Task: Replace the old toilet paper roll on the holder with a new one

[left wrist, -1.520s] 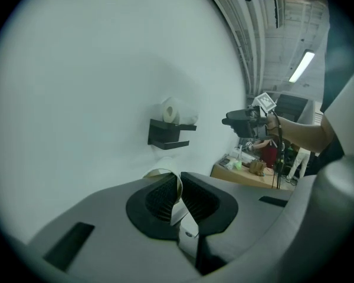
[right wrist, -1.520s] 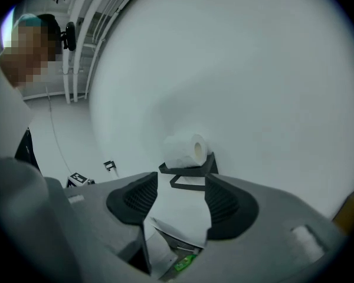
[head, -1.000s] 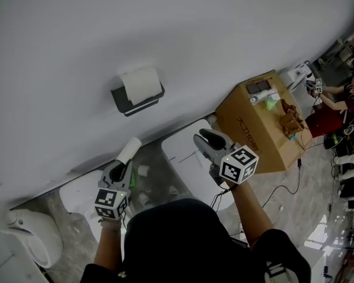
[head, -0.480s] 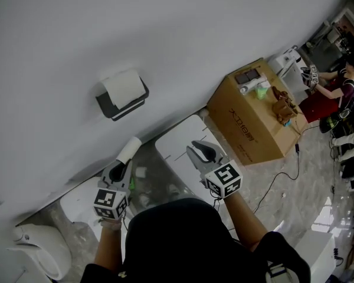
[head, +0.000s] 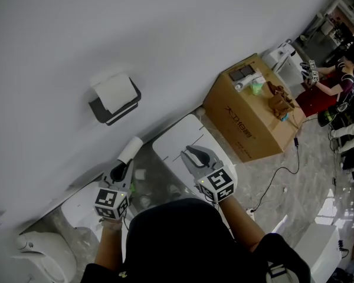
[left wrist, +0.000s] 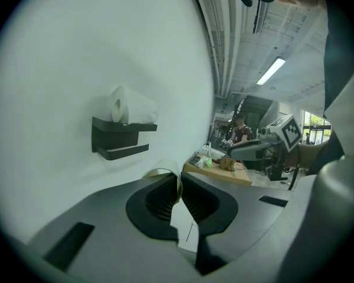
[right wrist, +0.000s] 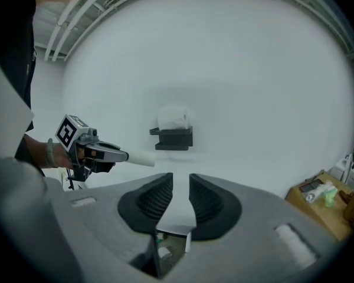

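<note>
So, not a lot of drama, but the right gripper (head: 190,154) is the one that changed. A second ago its jaws stood wider and it hung higher, nearer the cardboard box (head: 248,125). Now it's dropped down over the white fixture (head: 172,141) by the foot of the wall, and its jaws are pulled in to a narrow gap with nothing in it. The left gripper (head: 123,167) hasn't really changed. It's still clamped on the rim of a slim white tube (head: 130,150), which sticks out toward the wall, below and a bit right of the holder (head: 117,107) and well clear of it. The holder hangs on the bare wall with a fat white roll (head: 111,90) sitting on its top edge. I honestly can't tell if the tube is the spent core or the fresh roll, it's so skinny. My read is that the right hand has just backed off and tidied itself up, and neither gripper is at the holder now. If the tube is the old one, the swap is nearly done. If not, the roll up there still has to come off first.
</note>
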Demonstrator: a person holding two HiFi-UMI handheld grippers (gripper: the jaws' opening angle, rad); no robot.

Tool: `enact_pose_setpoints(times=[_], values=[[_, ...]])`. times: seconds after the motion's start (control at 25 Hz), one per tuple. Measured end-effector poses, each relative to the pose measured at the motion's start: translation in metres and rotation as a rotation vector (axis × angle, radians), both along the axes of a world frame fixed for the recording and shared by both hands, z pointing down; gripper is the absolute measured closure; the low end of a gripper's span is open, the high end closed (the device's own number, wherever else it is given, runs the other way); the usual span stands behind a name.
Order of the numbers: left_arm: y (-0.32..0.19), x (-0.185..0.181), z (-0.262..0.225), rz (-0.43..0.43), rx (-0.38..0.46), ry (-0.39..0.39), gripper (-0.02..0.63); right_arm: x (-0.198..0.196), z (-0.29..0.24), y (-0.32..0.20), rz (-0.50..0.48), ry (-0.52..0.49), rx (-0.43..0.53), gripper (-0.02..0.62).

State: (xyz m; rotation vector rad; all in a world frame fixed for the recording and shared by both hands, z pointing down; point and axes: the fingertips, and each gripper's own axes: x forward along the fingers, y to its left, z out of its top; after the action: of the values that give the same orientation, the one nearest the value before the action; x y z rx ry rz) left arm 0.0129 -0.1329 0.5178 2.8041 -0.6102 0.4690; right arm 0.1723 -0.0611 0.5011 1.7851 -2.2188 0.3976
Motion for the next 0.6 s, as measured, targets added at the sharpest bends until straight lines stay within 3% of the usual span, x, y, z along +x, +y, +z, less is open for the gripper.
enact_pose_setpoints(times=[0.6], values=[[0.014,0.007,0.001,0.031,-0.004,-0.004,0.574,-0.001,0.004,0.017,0.015,0.000,-0.017,0.530]])
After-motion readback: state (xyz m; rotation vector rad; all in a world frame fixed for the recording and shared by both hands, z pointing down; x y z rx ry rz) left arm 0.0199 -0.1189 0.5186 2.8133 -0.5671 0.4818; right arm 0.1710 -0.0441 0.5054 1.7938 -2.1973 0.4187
